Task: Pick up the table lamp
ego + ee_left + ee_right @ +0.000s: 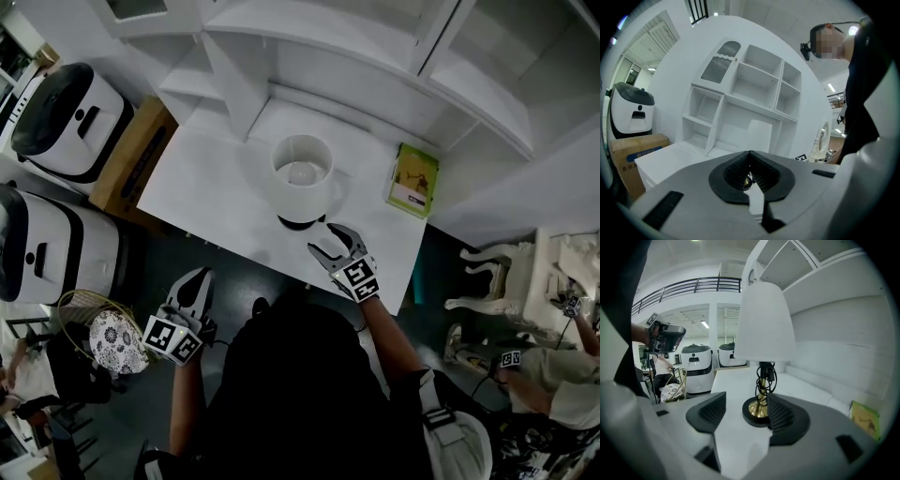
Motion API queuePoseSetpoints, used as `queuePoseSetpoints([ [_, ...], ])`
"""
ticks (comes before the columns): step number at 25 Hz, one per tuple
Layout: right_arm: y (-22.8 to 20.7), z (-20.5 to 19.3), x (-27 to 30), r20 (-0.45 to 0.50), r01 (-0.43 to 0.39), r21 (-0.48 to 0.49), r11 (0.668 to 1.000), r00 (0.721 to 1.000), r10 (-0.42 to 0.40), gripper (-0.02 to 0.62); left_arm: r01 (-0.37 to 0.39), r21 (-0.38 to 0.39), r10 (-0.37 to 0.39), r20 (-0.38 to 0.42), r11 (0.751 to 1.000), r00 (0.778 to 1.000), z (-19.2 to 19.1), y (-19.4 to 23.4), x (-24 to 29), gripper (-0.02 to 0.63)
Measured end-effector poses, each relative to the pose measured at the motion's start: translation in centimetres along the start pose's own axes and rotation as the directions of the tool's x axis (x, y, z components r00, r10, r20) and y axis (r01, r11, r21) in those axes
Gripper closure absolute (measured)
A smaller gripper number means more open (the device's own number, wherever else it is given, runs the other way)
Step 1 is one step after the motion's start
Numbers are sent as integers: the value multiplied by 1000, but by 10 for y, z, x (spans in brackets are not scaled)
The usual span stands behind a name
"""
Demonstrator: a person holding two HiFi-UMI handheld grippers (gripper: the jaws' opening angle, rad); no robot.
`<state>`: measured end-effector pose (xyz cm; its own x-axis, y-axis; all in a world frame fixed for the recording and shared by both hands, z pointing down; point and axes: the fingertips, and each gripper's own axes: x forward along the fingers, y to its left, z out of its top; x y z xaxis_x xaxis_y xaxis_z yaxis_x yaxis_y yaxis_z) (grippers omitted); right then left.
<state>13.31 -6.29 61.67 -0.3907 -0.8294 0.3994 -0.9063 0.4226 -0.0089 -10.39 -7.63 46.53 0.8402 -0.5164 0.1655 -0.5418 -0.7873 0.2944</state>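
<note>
The table lamp stands on the white table (202, 183). It has a white shade (301, 175), a brass stem wound with black cord (763, 377) and a black base (298, 222). My right gripper (332, 246) hovers just in front of the base, open, with nothing between its fingers. In the right gripper view the base (756, 414) lies just ahead of the right gripper (746, 404), nearer the right-hand finger (783, 414). My left gripper (193, 298) hangs off the table's front edge, its jaws closed together and empty. The shade (760, 135) shows far ahead in the left gripper view.
A green book (413, 180) lies right of the lamp. A white shelf unit (356, 66) backs the table. Left of the table stand a cardboard box (136, 155) and two white-and-black machines (70, 117). A wire basket (101, 333) sits lower left, a white chair (497, 272) right.
</note>
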Motion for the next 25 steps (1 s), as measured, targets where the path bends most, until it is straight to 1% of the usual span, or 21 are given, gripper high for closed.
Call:
queuePoseSetpoints([
  [12,-2,-6,18,-16,-49,-11,999,999,49,333,-41,-15,40,-15,999,999,-8,-4,-3,595],
  [19,-8,-10,30,-23,-59,-18,998,998,59,325,-63,-19,63,-11,998,998,-11,0,-4,595],
  [25,-14,-9,38,-20,-46,-20,999,999,46,322,-68,-22,68,-10,997,998,-12,3,-4,595],
])
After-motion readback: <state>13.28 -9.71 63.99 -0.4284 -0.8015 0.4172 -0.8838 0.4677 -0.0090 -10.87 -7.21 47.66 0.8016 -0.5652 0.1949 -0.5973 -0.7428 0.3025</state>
